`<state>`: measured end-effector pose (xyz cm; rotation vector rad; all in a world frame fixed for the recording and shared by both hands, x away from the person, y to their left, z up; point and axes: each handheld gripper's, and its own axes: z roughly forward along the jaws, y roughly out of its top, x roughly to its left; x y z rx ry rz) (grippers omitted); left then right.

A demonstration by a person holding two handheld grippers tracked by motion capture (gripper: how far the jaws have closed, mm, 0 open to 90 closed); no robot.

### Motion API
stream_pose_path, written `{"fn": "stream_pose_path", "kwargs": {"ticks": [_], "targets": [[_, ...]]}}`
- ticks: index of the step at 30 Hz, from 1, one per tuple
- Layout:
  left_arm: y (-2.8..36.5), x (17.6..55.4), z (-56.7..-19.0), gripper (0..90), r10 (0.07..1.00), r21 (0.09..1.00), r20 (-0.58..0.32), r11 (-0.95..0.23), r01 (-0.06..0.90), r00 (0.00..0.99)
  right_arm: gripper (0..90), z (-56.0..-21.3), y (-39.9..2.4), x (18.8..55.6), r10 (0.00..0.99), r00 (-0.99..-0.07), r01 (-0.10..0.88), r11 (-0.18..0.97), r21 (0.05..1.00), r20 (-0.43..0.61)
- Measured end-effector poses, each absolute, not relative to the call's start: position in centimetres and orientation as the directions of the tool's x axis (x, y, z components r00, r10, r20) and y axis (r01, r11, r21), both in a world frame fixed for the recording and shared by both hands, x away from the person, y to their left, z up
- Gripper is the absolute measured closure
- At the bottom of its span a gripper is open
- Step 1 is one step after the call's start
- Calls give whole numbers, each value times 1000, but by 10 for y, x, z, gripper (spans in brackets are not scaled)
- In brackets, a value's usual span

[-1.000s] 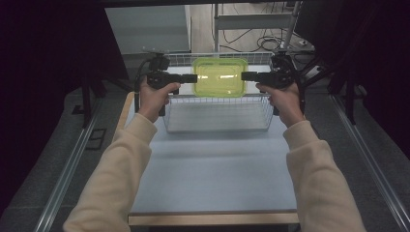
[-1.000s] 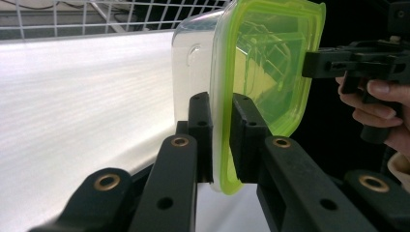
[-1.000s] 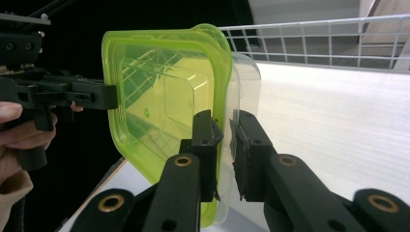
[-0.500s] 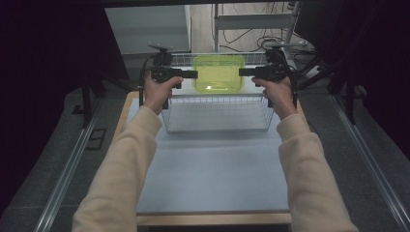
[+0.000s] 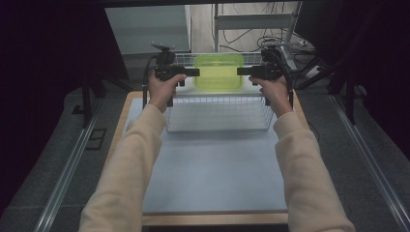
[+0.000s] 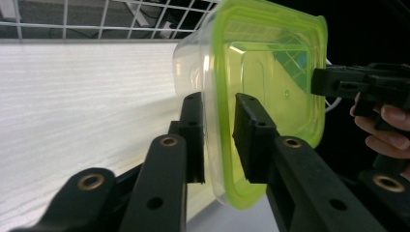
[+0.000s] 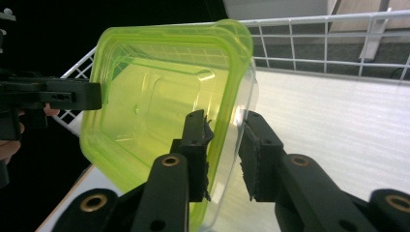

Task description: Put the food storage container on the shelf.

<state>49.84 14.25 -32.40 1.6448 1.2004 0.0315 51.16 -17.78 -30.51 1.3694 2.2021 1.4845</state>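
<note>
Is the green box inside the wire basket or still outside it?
Inside. The green box sits within the wire basket, against its far wall, with the white basket floor beneath it in both gripper views.

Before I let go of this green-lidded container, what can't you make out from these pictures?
- Container underside and basket floor beneath it: high view, hidden by the container itself.
- Whether the left hand-held gripper pads press the rim: left gripper view, rim blocks contact.
- Likewise the right hand-held gripper: right gripper view.
- Basket far wall: cut by container.

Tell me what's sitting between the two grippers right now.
The green-lidded container spans the gap between left gripper and right gripper, over the wire basket, per the high view.
</note>
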Motion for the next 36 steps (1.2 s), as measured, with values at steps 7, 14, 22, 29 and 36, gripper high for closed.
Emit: {"fn": "stream_pose_path", "kwargs": {"ticks": [7, 14, 22, 29, 36], "targets": [[139, 505, -329, 577, 729, 733, -492, 52, 678, 476, 619, -311, -172, 516, 791, -547, 582, 123, 804, 274], [140, 508, -335, 260, 721, 743, -499, 69, 666, 481, 530, -314, -172, 516, 805, -533, 567, 113, 816, 259], [149, 498, -326, 139, 721, 774, -472, 63, 629, 508, 456, -311, -178, 504, 791, -559, 504, 86, 860, 248], [159, 469, -319, 133, 701, 809, -450, 58, 585, 553, 386, -304, -185, 484, 745, -622, 453, 94, 887, 239], [167, 421, -323, 140, 686, 846, -405, 31, 532, 605, 349, -311, -197, 448, 686, -692, 426, 135, 895, 226]]}}
